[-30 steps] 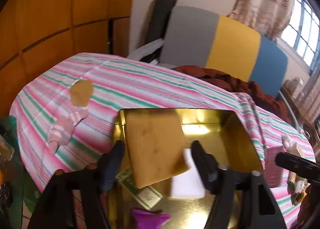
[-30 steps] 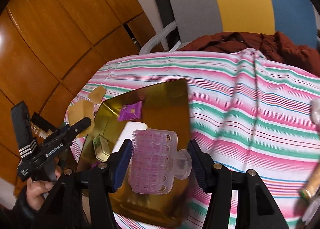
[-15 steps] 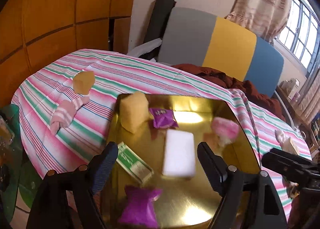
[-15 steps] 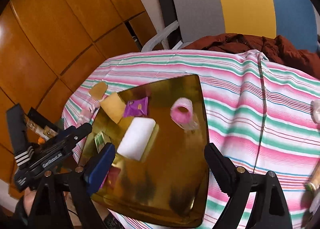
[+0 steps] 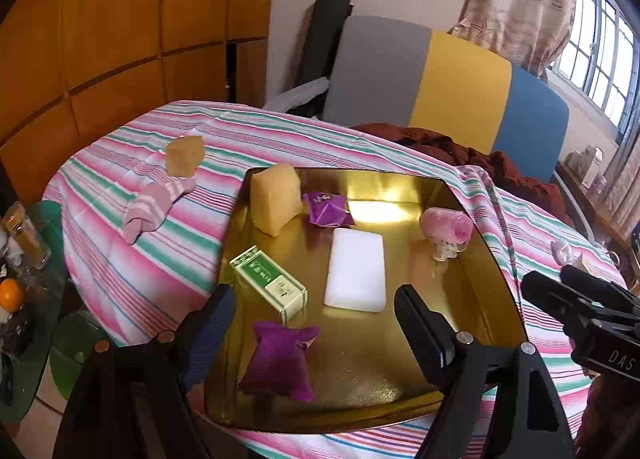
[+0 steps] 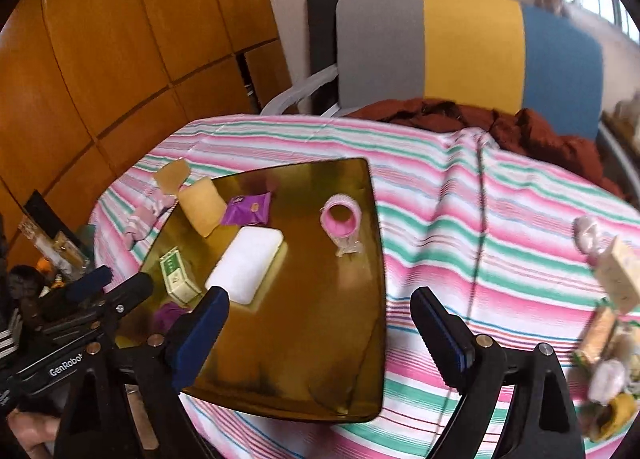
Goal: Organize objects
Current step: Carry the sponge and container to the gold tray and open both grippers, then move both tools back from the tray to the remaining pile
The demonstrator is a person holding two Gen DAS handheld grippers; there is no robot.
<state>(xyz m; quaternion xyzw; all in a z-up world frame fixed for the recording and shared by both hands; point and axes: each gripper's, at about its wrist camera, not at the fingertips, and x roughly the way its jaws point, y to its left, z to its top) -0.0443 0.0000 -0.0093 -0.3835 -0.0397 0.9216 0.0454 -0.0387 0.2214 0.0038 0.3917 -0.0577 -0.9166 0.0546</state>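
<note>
A gold tray (image 5: 472,287) (image 6: 328,355) lies on the striped tablecloth. In it are a yellow sponge (image 5: 275,198) (image 6: 201,206), two purple packets (image 5: 329,209) (image 5: 280,357), a white block (image 5: 356,269) (image 6: 246,263), a green box (image 5: 269,283) (image 6: 176,274) and a pink hair clip (image 5: 446,227) (image 6: 342,221). My left gripper (image 5: 314,333) is open and empty above the tray's near edge. My right gripper (image 6: 320,339) is open and empty above the tray's right part.
A pink striped sock (image 5: 154,205) and a tan piece (image 5: 184,155) lie on the cloth left of the tray. Several small items (image 6: 612,279) sit at the table's right. A glass jar (image 5: 24,233) stands lower left. A grey, yellow and blue chair (image 5: 432,83) is behind.
My left gripper let go of the yellow sponge and my right let go of the pink hair clip; both lie in the tray. Both grippers opened and drew back.
</note>
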